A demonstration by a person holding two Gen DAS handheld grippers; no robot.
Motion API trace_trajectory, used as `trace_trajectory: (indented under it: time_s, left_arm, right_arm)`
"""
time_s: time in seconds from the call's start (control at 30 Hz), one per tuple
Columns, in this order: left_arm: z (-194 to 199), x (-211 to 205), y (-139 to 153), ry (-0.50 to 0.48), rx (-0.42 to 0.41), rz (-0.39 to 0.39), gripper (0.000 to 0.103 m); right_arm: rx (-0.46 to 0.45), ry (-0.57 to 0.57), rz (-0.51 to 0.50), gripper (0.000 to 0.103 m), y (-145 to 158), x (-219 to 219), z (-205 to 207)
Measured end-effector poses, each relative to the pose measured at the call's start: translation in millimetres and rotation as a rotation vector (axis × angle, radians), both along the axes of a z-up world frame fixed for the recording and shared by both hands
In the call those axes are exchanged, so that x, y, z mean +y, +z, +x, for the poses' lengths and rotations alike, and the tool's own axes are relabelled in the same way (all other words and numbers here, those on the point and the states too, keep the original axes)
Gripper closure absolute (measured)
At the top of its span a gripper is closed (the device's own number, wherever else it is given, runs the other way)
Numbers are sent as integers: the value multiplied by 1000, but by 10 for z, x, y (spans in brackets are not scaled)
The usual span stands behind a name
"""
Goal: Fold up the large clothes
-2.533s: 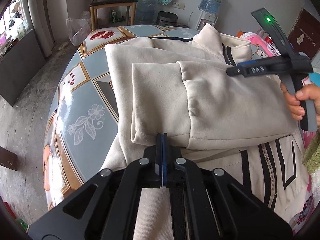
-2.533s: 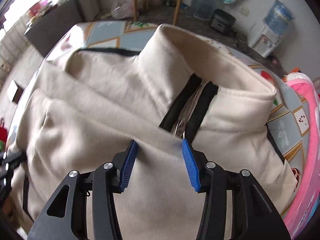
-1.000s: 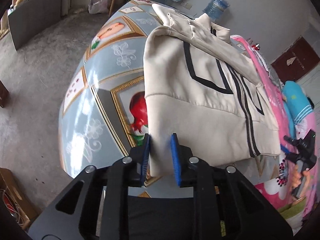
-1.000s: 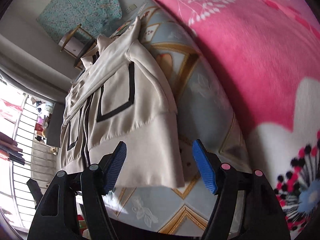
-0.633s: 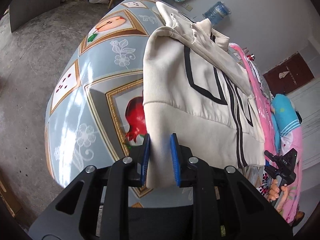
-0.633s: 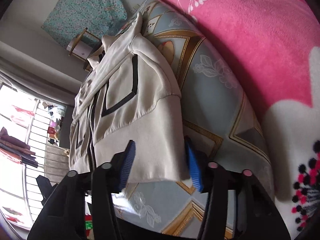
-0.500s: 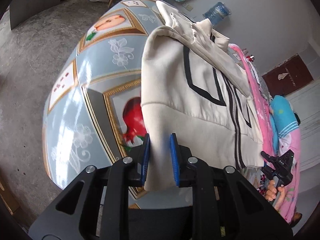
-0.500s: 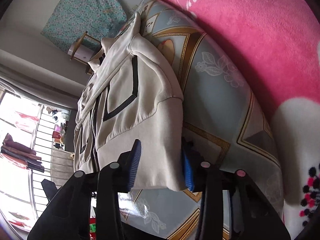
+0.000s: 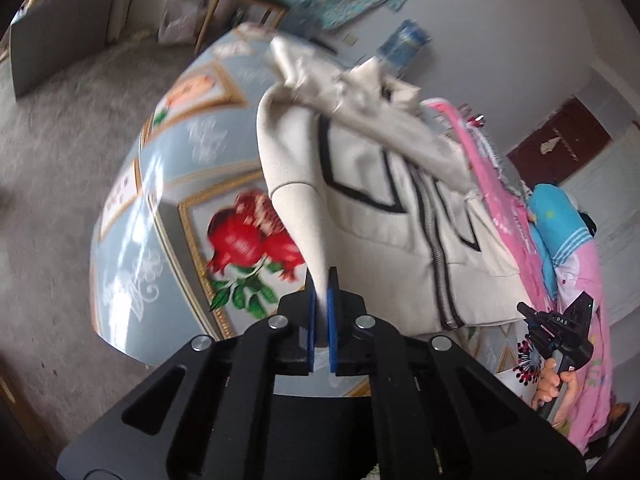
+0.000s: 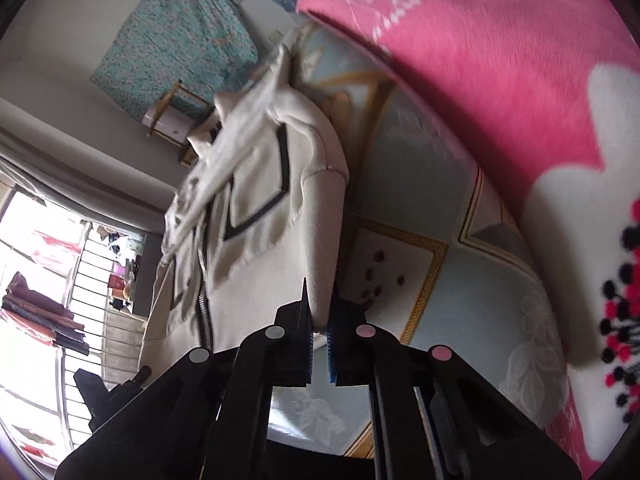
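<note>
A cream zip jacket [image 9: 372, 184] with black trim lies on the patterned table, sleeves folded in over its top. My left gripper [image 9: 320, 300] is shut on the left corner of the jacket's bottom hem and lifts it off the table. My right gripper [image 10: 320, 320] is shut on the right corner of the same hem of the jacket [image 10: 260, 208]. The right gripper also shows in the left wrist view [image 9: 556, 328], in a hand beyond the table's right edge. The hem is stretched taut between the two.
The table [image 9: 132, 240] has a blue-grey cloth with a pomegranate print [image 9: 248, 240]. A pink floral blanket [image 10: 500, 92] lies on its right side. A wooden chair [image 9: 236, 8] and a water bottle [image 9: 404, 40] stand beyond the far end. Grey floor lies left.
Both grippers have closed on the hem corners and raised them; the hem now rises in peaks off the table. The views are motion-blurred.
</note>
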State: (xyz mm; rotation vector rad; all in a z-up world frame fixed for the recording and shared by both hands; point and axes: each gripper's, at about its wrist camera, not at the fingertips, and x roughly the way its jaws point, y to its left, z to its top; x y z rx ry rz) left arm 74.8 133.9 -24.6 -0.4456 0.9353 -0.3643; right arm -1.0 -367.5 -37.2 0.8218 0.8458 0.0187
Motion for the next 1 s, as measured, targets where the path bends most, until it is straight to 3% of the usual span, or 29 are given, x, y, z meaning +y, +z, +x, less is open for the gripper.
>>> trace_trajectory:
  time_s: [0.17,0.33,0.47,0.63,0.83,1.0]
  left_arm:
    - [-129,-59,406,-36,-68,5,99]
    - [-384,-68,684,-79,-106,-5,99]
    - [-697,80,695,-83,-77,-25,99]
    - [-903,286,415,-27,24,-99,99]
    - [-453,295,291,-10,56,-159,99]
    - [335,339,285,24,71,-206,98]
  right_arm:
    - [-98,30,-54,98,414,94,-59]
    - [-138,34,-65,98,614,102,-293]
    - [-121,28,-61,98,646,87,-704]
    - [-38,15,-38,98,442,153,-891]
    - [-37,14,-53,98,447,110,-372]
    - [-76,8,-42,98,534,-68,346]
